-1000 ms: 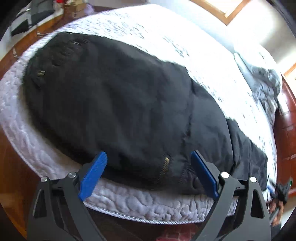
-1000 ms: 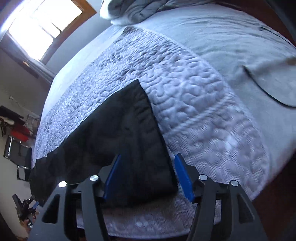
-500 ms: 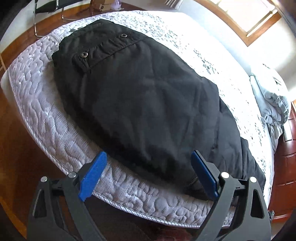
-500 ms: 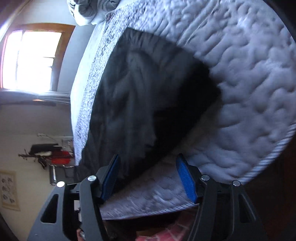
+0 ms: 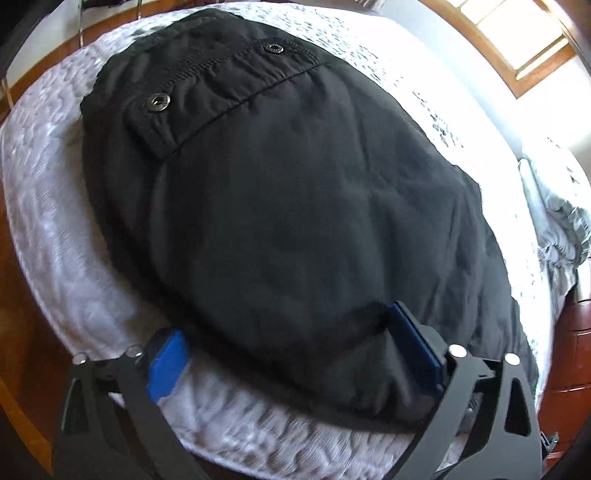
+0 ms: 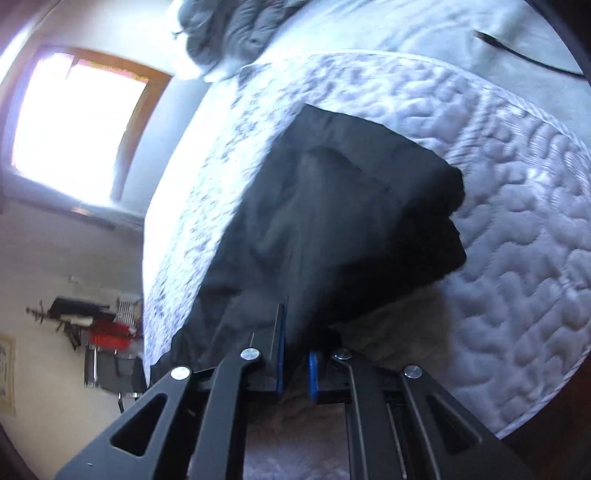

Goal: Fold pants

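Observation:
Black pants (image 5: 295, 206) lie along the near edge of a quilted bed, waistband with two metal snaps at the far left. My left gripper (image 5: 291, 350) is open, its blue pads straddling the near edge of the pants at the hip, the right pad pushed into the fabric. In the right wrist view the leg end of the pants (image 6: 340, 221) lies on the quilt. My right gripper (image 6: 295, 354) is shut on the near edge of the leg fabric, which is lifted off the quilt there.
The white-grey quilted bed (image 5: 55, 258) fills both views. A crumpled grey duvet (image 6: 236, 26) lies at the bed's head. A window (image 6: 74, 122) is behind. A dark cable (image 6: 524, 55) lies on the sheet. Wooden floor (image 5: 14, 332) runs below the bed edge.
My left gripper moved forward onto the pants' near edge. My right gripper closed on the leg edge and lifted it slightly.

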`<state>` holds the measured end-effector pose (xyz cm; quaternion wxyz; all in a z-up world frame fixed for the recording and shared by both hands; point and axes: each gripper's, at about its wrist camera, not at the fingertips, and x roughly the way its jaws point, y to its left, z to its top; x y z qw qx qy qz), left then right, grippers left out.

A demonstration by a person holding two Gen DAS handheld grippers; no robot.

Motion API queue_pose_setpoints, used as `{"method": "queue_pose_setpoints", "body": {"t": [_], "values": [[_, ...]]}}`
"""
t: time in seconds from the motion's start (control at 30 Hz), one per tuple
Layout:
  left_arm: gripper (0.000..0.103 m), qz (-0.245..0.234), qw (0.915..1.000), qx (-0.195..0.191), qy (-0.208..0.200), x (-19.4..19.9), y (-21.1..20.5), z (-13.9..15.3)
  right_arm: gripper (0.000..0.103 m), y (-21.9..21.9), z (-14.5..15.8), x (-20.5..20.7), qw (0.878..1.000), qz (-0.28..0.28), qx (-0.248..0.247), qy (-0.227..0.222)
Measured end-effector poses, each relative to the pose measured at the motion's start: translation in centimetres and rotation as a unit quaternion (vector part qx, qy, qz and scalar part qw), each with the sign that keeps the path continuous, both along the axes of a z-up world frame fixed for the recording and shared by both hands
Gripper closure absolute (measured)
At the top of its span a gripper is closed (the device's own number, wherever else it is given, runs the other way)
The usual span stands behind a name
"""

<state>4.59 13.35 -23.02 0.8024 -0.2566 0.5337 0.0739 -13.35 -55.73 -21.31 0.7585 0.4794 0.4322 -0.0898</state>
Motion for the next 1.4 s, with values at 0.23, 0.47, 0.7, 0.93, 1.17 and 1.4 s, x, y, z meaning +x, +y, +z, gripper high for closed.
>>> {"method": "queue_pose_setpoints", "body": {"t": [0.23, 0.47, 0.7, 0.93, 1.17, 1.4], "values": [[0.004, 0.014, 0.998, -0.057, -0.026, -1.2, 1.9, 1.0, 0.094, 0.2, -0.9, -1.1, 1.0, -0.002, 0.0, 0.001], [0.004, 0.048, 0.9807, -0.178, -0.066, -5.6, 6.0, 1.8, 0.093, 0.1, -1.1, -1.4, 1.0, -0.005, -0.001, 0.008], [0.042, 0.093, 0.956, -0.272, -0.059, -7.0, 7.4, -1.0, 0.089, 0.5, -1.4, -1.1, 1.0, -0.008, 0.001, 0.014], [0.034, 0.126, 0.9322, -0.335, -0.055, -8.2, 8.7, -2.4, 0.089, 0.5, -1.7, -1.1, 1.0, -0.007, 0.003, 0.019], [0.048, 0.129, 0.918, -0.373, -0.036, -8.6, 8.0, -4.3, 0.088, 0.5, -1.7, -1.0, 1.0, -0.004, -0.001, 0.022], [0.083, 0.117, 0.9237, -0.362, -0.047, -6.6, 7.0, -4.9, 0.088, 0.4, -1.7, -0.9, 1.0, -0.004, 0.002, 0.022]]}}
